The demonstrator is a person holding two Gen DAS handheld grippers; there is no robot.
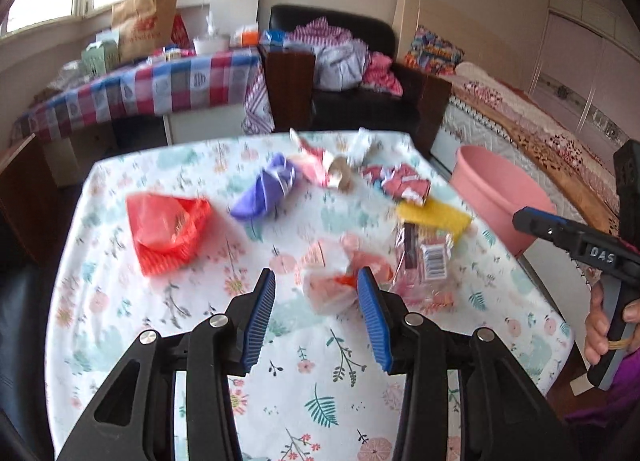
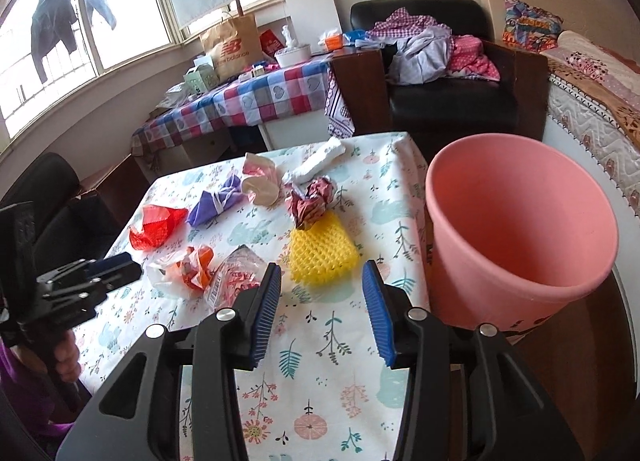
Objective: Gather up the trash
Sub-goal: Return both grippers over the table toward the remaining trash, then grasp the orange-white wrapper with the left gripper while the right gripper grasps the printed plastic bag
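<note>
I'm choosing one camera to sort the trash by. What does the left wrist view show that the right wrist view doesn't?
Only the left wrist view: the left gripper open over the crumpled clear bag.
Only the right wrist view: the pink bin down to its empty bottom, and the right gripper open near the yellow foam net.
Both: the red mesh bag, purple wrapper and floral tablecloth.

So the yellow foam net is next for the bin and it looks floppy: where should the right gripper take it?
Take the yellow foam net by its near edge, coming straight in from the right gripper side. It lies flat on the table, that edge faces the open jaws, and crumpled wrappers crowd its far and left sides.
</note>
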